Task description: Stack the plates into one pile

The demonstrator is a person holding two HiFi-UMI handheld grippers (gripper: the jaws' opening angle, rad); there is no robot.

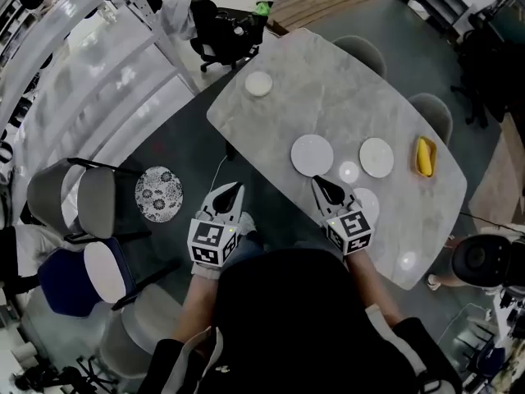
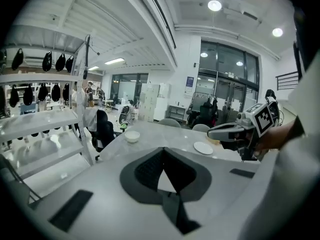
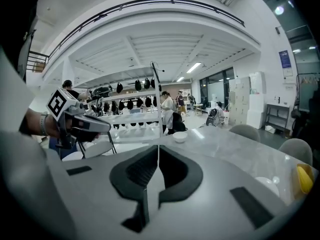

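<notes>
Over the table (image 1: 328, 97) in the head view, plates (image 1: 312, 155) lie apart, unstacked, while left gripper (image 1: 232, 190) and right gripper (image 1: 320, 182) hover nearby. Left gripper view: jaws closed tight, nothing held. Right gripper view: same deal. Going in closed could shove a plate off the edge.

L gripper (image 1: 230, 191) & R gripper (image 1: 321, 185) both held out in front of me, side by side, well apart, tips angled fwd & a bit down. Jaws on both closed tip to tip, nothing btwn them.
</notes>
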